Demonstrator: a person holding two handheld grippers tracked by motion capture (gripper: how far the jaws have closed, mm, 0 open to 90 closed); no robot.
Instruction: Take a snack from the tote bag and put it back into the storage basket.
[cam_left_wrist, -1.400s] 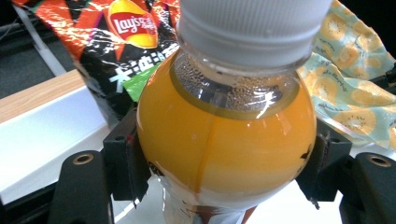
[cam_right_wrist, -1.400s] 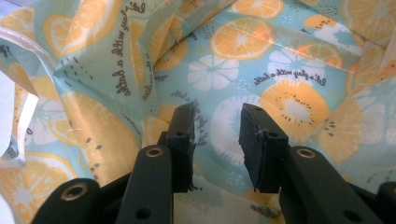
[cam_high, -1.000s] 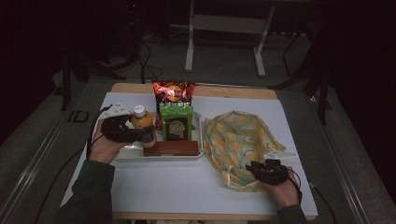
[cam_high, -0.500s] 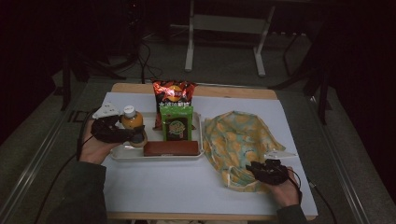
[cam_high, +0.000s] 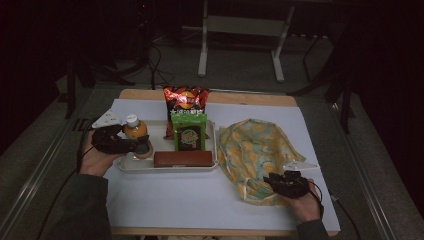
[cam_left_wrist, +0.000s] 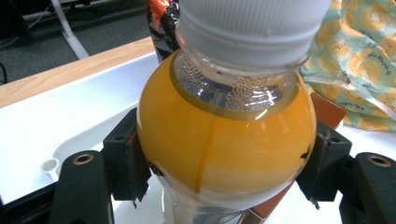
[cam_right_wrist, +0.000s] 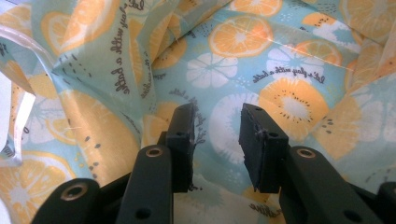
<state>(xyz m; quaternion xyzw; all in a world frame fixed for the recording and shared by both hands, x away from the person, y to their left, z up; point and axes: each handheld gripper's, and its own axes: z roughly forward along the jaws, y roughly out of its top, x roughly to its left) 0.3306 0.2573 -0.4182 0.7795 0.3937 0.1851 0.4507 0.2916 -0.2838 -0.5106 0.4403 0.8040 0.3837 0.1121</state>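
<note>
At the desk's left side: the left gripper (cam_high: 131, 145) has its jaws clamped on the round belly of the orange juice bottle (cam_high: 134, 129), one pad on each side, as the left gripper view shows.
Bottle position: upright at the left end of the white tray (cam_high: 131, 165), white cap on top, liquid nearly up to the neck.
Tray contents: a green snack packet (cam_high: 189, 132) stands in the middle, a brown bar (cam_high: 183, 159) lies along the front edge, and a red crisp bag (cam_high: 186, 100) leans at the tray's far edge.
Bag position: the fruit-print bag (cam_high: 252, 150) lies slumped on the desk (cam_high: 165, 200) to the right of the tray, well apart from the bottle.
Right gripper (cam_high: 272, 181): at the bag's near edge; its jaws stand apart with printed fabric lying between them, and I cannot tell whether the pads press it.
Work in hand, as I judge it: moving the bottle towards the bag while the right side readies the opening.
Risk, slip: the pads grip a curved, smooth surface, so a tilt or jerk could let the bottle slide or twist out.
Risk, knock: a low carry to the right could topple the green packet.
Risk, bag: the fabric looks collapsed; unless the mouth is held wide, the bottle may catch on a fold and drop.
</note>
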